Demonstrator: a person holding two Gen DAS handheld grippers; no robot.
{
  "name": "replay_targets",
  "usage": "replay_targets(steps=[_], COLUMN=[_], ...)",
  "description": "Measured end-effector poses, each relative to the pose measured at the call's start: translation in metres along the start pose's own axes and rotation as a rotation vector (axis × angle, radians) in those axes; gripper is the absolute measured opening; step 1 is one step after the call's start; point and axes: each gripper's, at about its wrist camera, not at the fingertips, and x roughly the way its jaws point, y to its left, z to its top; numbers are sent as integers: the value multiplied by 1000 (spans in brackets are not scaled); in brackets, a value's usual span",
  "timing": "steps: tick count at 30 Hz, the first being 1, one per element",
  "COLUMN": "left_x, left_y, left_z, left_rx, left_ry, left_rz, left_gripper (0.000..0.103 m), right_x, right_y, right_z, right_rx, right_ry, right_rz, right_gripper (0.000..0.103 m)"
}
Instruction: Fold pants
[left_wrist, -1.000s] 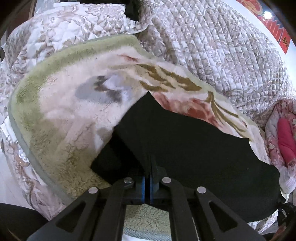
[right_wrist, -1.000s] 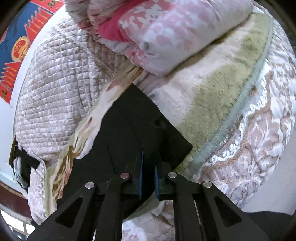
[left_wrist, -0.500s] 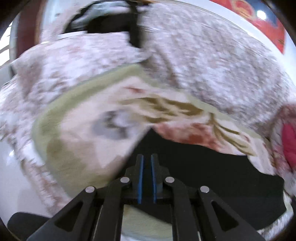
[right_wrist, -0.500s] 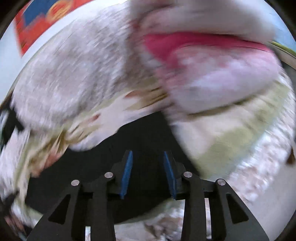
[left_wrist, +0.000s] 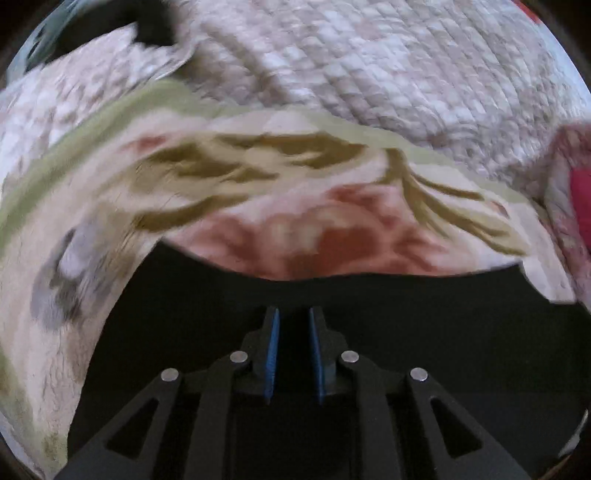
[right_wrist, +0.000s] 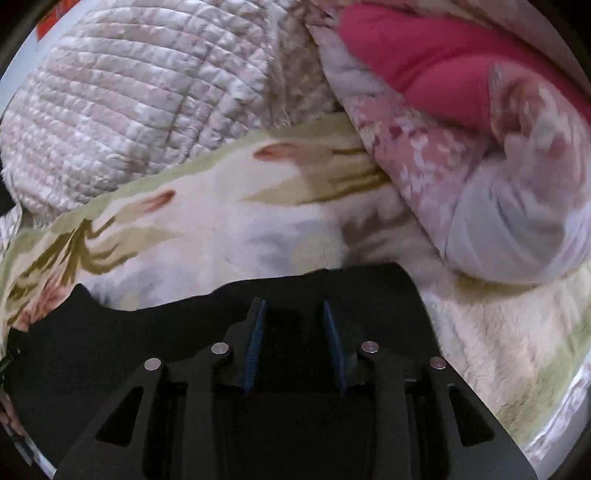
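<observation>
black pants (left_wrist: 406, 332) lie flat on the fuzzy flower blanket (left_wrist: 295, 206), low in frame. left claw (left_wrist: 292, 314) just opened narrow, right claw (right_wrist: 291, 306) closed slightly, both empty, letting go.

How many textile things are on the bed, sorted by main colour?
Black: 1, the pants
Cream with green border: 1, the fleece blanket
Beige: 1, the quilted cover
Pink: 1, the rolled duvet
Total: 4

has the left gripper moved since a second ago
Yes. The left gripper has slid right along the black pants, away from their left corner; its jaws have just been opening, gripping nothing.
</observation>
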Motion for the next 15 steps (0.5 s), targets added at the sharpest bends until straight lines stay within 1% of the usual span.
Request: replay_targets(steps=[3, 5, 8, 10, 12, 13, 15], left_x=[-1, -3, -10, -14, -13, -9, 6], left_y=[6, 12, 17, 14, 7, 3, 0], left_z=[4, 5, 5, 6, 9, 10, 10], left_rx=[-15, -40, -59, -43, -20, -2, 17], left_ry=[-4, -3, -18, -41, -54, -49, -1], left_rz=[40, 60, 80, 68, 45, 40, 64], left_gripper=[19, 19, 19, 24, 33, 34, 35], right_x=[-7, -14, -25, -27, -27, -24, -18], right_y=[13, 19, 28, 37, 48, 52, 59], right_z=[0, 1, -1, -3, -8, -9, -10], right_rx=[-55, -69, -88, -104, -128, -136, -151], right_ry=[-45, -78, -119, -122, -107, -95, -69], right_rz=[-53, -65, -34, -7, 35, 48, 53], right_gripper=[31, 32, 33, 33, 33, 33, 33])
